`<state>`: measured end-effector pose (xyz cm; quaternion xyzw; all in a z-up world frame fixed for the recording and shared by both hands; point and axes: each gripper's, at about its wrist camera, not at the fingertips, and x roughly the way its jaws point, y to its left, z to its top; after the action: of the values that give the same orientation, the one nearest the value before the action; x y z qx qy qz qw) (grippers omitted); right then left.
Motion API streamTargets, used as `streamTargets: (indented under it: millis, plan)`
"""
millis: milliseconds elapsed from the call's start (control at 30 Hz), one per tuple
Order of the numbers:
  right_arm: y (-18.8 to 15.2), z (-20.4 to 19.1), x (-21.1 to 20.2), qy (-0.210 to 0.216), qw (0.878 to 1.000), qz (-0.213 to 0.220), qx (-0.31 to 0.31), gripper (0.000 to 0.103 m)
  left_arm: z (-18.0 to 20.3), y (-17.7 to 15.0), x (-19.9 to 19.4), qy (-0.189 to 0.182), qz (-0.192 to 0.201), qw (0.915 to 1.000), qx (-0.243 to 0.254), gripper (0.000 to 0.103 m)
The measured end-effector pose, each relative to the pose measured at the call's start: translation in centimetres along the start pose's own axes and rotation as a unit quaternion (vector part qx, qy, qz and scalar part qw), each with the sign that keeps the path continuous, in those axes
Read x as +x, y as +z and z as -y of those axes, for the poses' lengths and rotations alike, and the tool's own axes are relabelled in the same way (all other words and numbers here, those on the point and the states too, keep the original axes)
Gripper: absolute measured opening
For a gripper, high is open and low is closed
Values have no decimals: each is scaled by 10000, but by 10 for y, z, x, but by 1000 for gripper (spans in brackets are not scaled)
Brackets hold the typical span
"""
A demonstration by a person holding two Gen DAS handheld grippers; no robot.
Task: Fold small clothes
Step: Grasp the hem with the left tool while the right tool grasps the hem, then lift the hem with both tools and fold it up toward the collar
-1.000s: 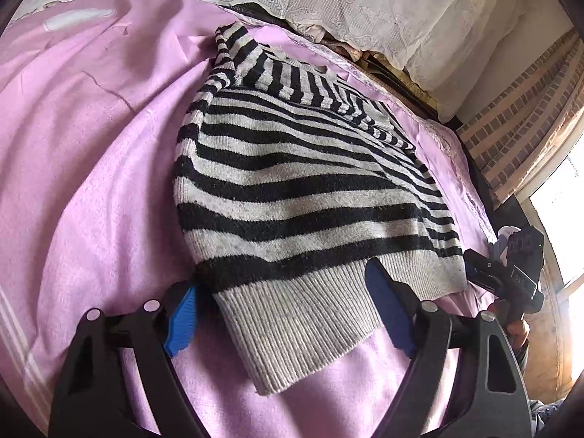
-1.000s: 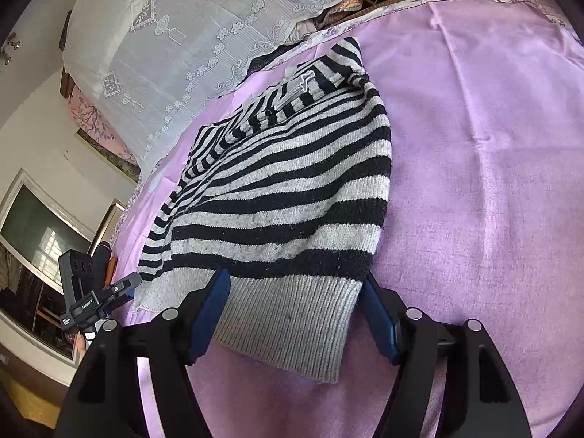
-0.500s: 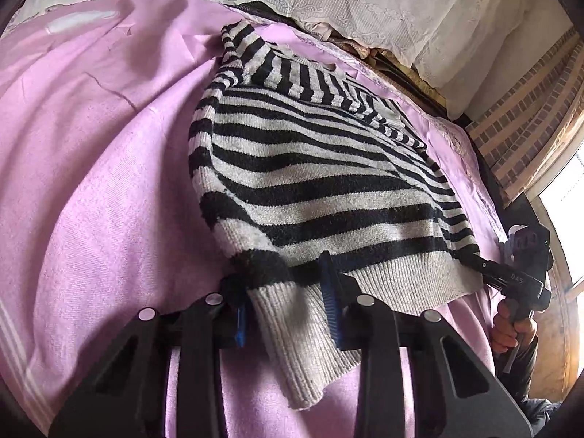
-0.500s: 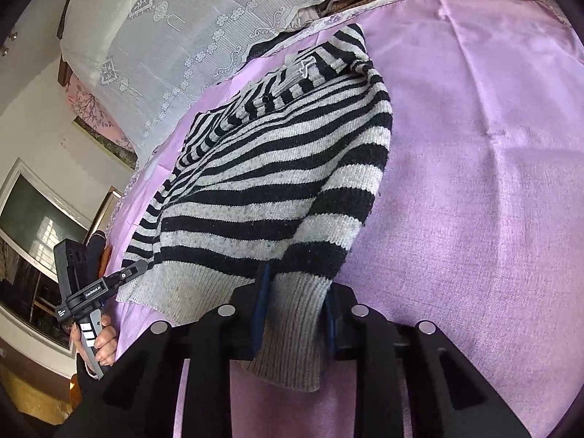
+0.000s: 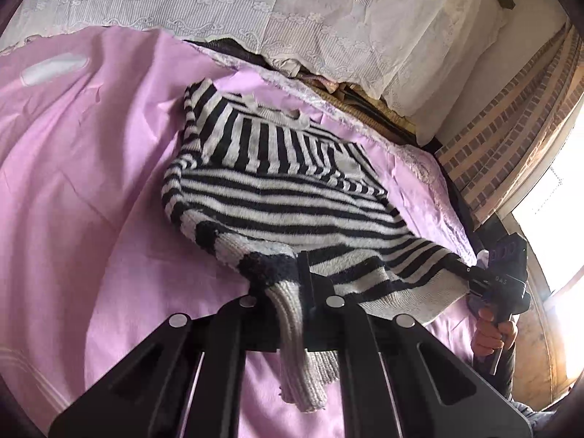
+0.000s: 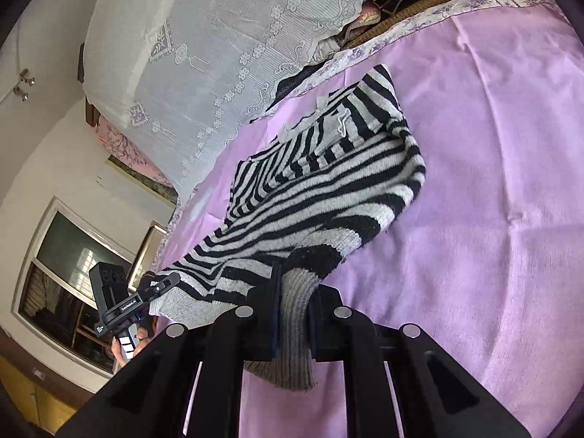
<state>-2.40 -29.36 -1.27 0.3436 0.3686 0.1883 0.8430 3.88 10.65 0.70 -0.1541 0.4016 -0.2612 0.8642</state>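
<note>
Hem corners of striped sweater [image 5: 277, 197] clamped in left gripper [image 5: 288, 292] and right gripper [image 6: 294, 295], lifted off pink bedspread [image 5: 91, 182]. Fold step in hand. Next: carry hem evenly toward collar near bedspread's far edge.

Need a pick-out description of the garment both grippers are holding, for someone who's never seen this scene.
Start at the bed's pink sheet, below the white lace cover. The only garment on it is the sweater, its near hem pinched by the left gripper and right gripper. Black-and-white stripes and a plain grey ribbed hem distinguish it from the bedding.
</note>
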Motion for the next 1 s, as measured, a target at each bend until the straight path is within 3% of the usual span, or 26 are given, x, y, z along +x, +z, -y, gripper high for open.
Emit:
streamTargets:
  millis: [367, 567, 1000]
  plan:
    - [84, 2, 46, 60, 9986, 157, 498, 12, -21, 82, 37, 147, 217, 9989, -386, 6]
    - [126, 9, 73, -57, 9978, 260, 609, 12, -33, 111, 65, 409, 219, 9979, -449, 6]
    - [200, 47, 142, 86, 9939, 332, 1051, 12, -51, 176, 116, 567, 322, 9961, -591, 6]
